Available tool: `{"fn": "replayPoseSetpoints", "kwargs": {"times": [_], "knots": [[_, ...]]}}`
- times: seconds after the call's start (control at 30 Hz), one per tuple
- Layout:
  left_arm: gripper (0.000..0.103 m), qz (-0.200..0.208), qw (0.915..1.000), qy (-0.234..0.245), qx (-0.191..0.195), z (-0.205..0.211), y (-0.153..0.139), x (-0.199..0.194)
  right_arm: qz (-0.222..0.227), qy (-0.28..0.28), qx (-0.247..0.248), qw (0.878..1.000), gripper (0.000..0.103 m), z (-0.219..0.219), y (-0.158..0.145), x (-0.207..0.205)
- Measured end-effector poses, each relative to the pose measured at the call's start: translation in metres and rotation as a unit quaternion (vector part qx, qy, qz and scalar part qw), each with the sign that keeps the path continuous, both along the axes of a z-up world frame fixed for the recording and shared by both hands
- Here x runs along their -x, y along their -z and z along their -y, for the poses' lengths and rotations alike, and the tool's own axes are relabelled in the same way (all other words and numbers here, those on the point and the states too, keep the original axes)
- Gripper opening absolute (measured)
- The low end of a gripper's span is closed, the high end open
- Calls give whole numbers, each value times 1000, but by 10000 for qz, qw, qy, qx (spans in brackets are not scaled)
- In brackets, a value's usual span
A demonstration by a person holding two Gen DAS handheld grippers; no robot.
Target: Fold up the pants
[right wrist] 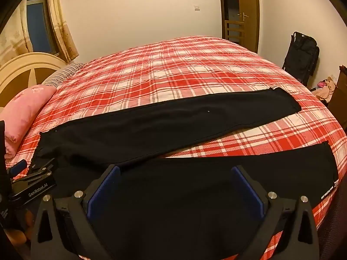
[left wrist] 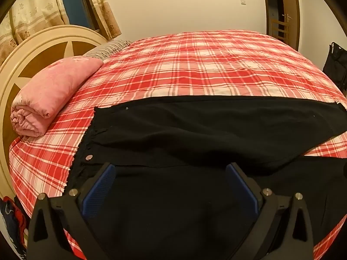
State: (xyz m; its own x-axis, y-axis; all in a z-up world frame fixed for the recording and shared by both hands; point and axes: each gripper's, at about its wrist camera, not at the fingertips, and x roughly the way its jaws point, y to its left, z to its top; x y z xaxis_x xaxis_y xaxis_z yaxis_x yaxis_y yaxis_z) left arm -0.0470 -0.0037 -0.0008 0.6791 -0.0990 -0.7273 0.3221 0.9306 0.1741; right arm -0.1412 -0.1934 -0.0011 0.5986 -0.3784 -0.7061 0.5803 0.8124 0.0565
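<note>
Black pants (left wrist: 206,127) lie spread flat on a red plaid bed (left wrist: 195,65), waistband with a silver button (left wrist: 89,157) at the left, both legs running right. In the right wrist view the far leg (right wrist: 173,121) and the near leg (right wrist: 271,169) lie apart in a V. My left gripper (left wrist: 170,168) is open, its blue pads over the near waist area. My right gripper (right wrist: 175,169) is open over the near leg's upper part. The left gripper also shows at the left edge of the right wrist view (right wrist: 32,177).
A rolled pink quilt (left wrist: 52,95) lies at the head of the bed by the cream headboard (left wrist: 28,54). A striped pillow (left wrist: 108,48) sits behind it. A black bag (right wrist: 301,58) stands by the wall at right. A doorway (right wrist: 238,15) is beyond the bed.
</note>
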Motion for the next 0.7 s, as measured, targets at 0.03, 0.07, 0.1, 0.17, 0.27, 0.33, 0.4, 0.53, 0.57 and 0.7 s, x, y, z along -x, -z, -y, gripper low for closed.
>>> {"fn": "replayPoseSetpoints", "kwargs": {"times": [0.03, 0.07, 0.1, 0.17, 0.27, 0.33, 0.4, 0.53, 0.57, 0.7], "knots": [[103, -2, 10000, 0, 0, 0, 0, 0, 5, 8, 1, 10000, 102, -1, 0, 0], [103, -1, 10000, -1, 2, -1, 0, 0, 5, 5, -2, 10000, 102, 0, 0, 0], [103, -4, 10000, -2, 3, -1, 0, 0, 1, 5, -5, 10000, 102, 0, -1, 0], [103, -3, 10000, 1, -1, -1, 0, 0, -8, -1, -23, 10000, 102, 2, -2, -1], [103, 3, 10000, 2, -3, -1, 1, 0, -27, 8, -18, 10000, 102, -7, 0, -7], [103, -3, 10000, 5, -8, -2, 1, 0, -39, 3, -15, 10000, 102, -8, -1, -5], [103, -11, 10000, 5, -4, -1, 2, 1, -36, 16, -26, 10000, 102, -8, -2, -5], [103, -29, 10000, 7, -15, 0, 3, 2, -21, -12, 13, 10000, 102, -7, 1, -2], [103, -28, 10000, 2, -14, 1, 3, 2, -24, -9, 14, 10000, 102, -7, 2, -2], [103, -48, 10000, -8, 0, 1, 3, 2, -35, -22, -13, 10000, 102, -6, 2, -2]]}}
